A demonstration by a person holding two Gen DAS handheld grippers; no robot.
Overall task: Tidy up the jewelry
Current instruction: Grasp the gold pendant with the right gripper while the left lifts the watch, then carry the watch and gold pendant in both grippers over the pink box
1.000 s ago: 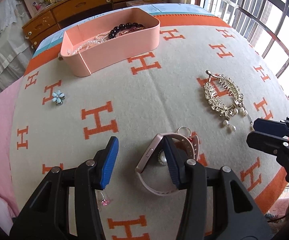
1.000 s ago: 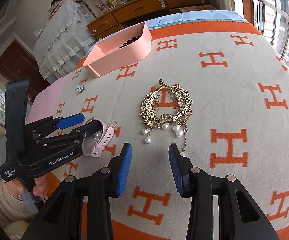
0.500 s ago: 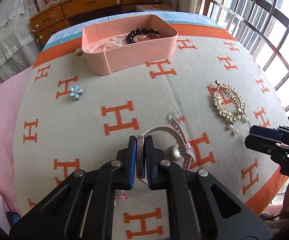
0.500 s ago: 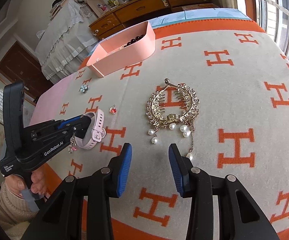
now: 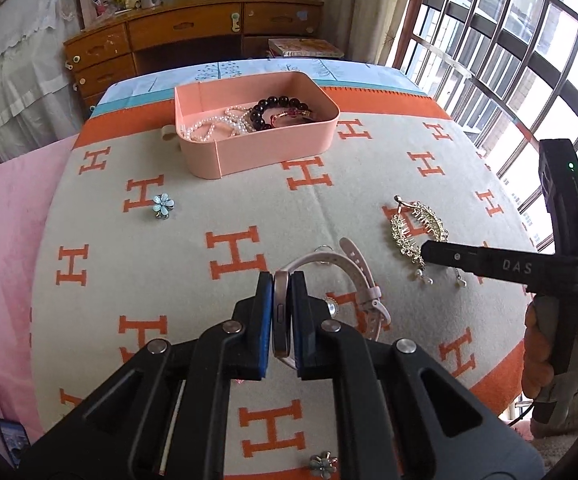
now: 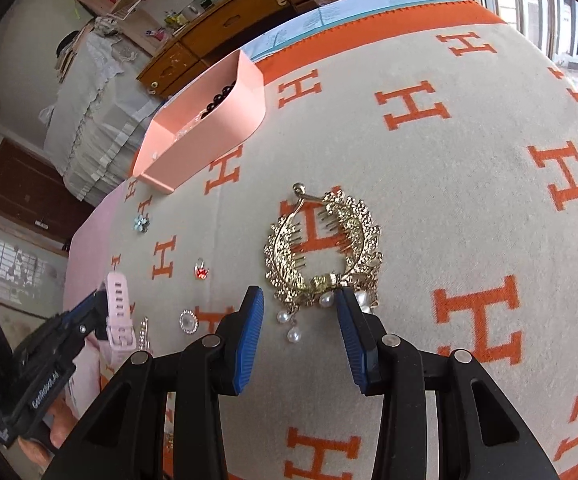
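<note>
My left gripper [image 5: 281,292] is shut on the case of a pink wristwatch [image 5: 355,270] and holds it above the H-patterned blanket, its strap [image 6: 119,312] hanging loose. My right gripper [image 6: 299,300] is open, low over the blanket. The pearl drops of a gold hair comb [image 6: 321,248] lie between its blue fingertips, which do not touch them. The comb [image 5: 413,228] lies flat on the right of the blanket. At the far side stands a pink box [image 5: 273,152] with a dark bead bracelet [image 5: 277,106] and a pearl strand [image 5: 217,124] inside.
On the blanket lie a blue flower brooch [image 5: 163,205], a red-stone ring [image 6: 201,271], a round crystal piece [image 6: 188,321] and a second flower brooch [image 5: 323,464] near the front edge. A barred window [image 5: 529,60] is on the right and a wooden dresser [image 5: 185,36] stands behind.
The left gripper closed on the watch and lifted it off the blanket. The right gripper rolled and moved forward, so the comb's pearls now lie between its fingers.
</note>
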